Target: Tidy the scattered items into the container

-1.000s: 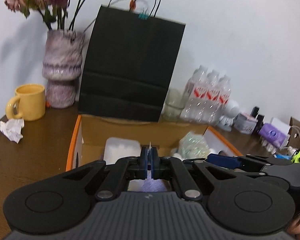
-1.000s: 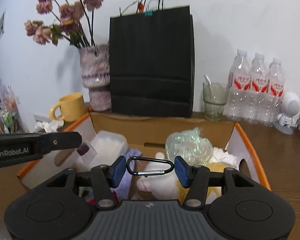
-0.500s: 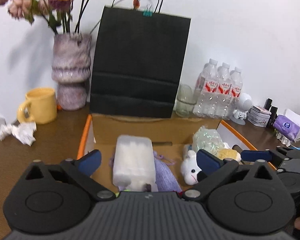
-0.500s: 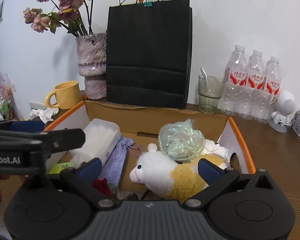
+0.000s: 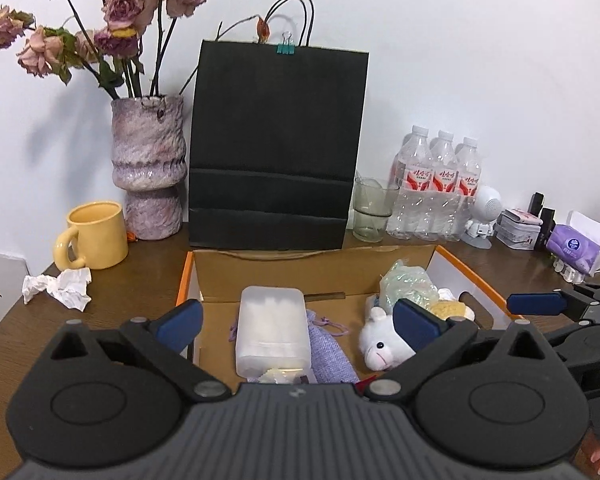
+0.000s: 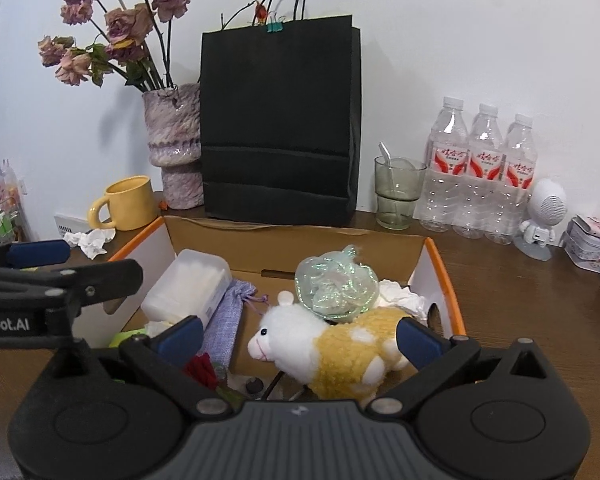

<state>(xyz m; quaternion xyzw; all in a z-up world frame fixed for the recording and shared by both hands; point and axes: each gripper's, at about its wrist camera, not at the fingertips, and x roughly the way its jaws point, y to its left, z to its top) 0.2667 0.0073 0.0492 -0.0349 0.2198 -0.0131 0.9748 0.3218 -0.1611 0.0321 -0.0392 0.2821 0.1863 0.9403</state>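
An open cardboard box [image 5: 186,276] [image 6: 440,264] with orange edges sits on the brown table. Inside lie a translucent white case [image 5: 272,328] [image 6: 188,284], a lilac pouch [image 5: 332,360] [image 6: 228,316], a white and yellow plush sheep [image 5: 380,344] [image 6: 340,348] and a shiny green wrap ball [image 5: 408,284] [image 6: 336,284]. My left gripper [image 5: 298,320] hovers open above the box's near left side with nothing between its fingers. To its right, my right gripper [image 6: 299,336] stands open above the sheep without touching it.
Behind the box stand a black paper bag [image 5: 276,144], a vase of dried roses [image 5: 148,168], a yellow mug [image 5: 96,236], a glass [image 6: 398,192] and three water bottles [image 6: 484,172]. A crumpled tissue [image 5: 60,288] lies on the table at the left.
Both grippers went from shut to wide open. The right one let go of a black carabiner, now out of sight. Both drew up and back, showing more of the box.
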